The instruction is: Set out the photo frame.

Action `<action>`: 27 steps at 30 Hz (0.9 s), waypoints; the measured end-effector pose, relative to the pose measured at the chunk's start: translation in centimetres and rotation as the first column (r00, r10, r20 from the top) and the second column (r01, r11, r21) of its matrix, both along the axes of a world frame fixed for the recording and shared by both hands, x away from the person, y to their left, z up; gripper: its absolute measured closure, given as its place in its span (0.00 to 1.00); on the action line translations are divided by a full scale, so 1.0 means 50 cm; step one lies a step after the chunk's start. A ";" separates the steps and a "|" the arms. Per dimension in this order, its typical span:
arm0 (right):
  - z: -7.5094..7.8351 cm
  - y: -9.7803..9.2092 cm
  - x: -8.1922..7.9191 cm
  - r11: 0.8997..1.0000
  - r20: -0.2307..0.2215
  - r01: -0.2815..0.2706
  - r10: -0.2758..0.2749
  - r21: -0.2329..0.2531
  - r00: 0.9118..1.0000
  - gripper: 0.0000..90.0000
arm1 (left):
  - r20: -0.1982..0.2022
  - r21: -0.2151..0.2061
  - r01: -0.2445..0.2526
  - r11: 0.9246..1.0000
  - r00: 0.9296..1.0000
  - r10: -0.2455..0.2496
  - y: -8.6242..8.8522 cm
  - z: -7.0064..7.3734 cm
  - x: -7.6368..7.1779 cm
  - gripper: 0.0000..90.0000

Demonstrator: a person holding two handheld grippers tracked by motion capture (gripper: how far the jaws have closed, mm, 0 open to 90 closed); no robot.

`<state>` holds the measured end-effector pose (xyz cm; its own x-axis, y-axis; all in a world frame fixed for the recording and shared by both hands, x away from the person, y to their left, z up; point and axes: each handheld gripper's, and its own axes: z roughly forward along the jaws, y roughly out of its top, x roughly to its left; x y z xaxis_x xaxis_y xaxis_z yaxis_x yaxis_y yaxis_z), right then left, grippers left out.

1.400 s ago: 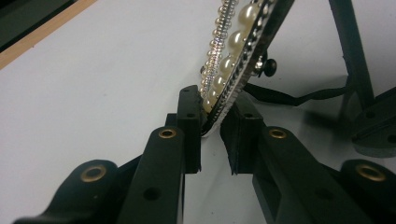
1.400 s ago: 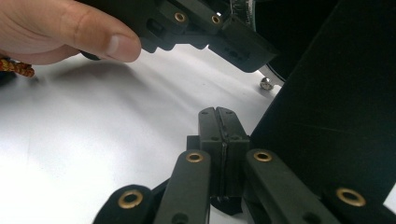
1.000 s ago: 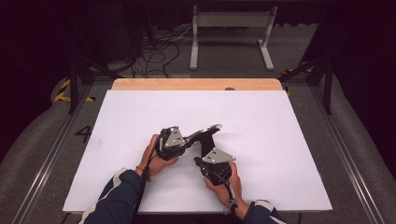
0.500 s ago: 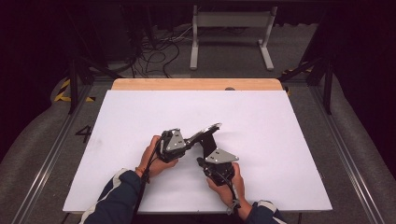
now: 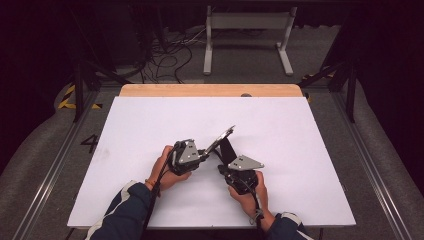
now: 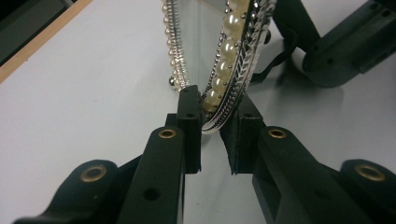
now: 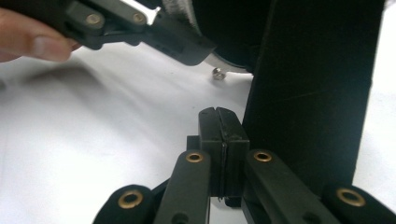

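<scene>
My left gripper point(image 6: 210, 140) pinches the pearl-edged picture frame point(image 6: 219, 60) by its corner; my right gripper's point(image 7: 218, 140) fingers look pressed together, seemingly empty. The frame could twist loose and drop onto the desk point(image 5: 150, 125).

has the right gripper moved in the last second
Yes, slightly. In the high view the right gripper has edged rightward along the table's near edge, beside the pearl-trimmed frame.
</scene>
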<state>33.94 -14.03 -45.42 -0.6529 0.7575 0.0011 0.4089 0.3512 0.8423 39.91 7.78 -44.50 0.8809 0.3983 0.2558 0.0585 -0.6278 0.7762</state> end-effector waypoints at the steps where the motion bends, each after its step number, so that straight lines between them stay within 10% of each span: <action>1: 0.000 -0.002 0.001 1.000 0.002 0.001 -0.001 0.002 1.000 1.00 | 0.001 0.006 -0.001 1.000 1.000 0.001 -0.001 0.001 -0.001 0.87; 27: 0.005 -0.035 0.018 0.999 -0.029 -0.028 0.027 -0.032 0.999 1.00 | 0.015 0.027 0.027 0.999 1.000 -0.027 -0.016 0.004 -0.015 0.84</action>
<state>34.84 -15.80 -45.15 -0.6737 0.7390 -0.0042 0.4224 0.3898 0.8184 39.16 6.96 -44.30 0.8871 0.3670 0.2799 0.0292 -0.6499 0.7594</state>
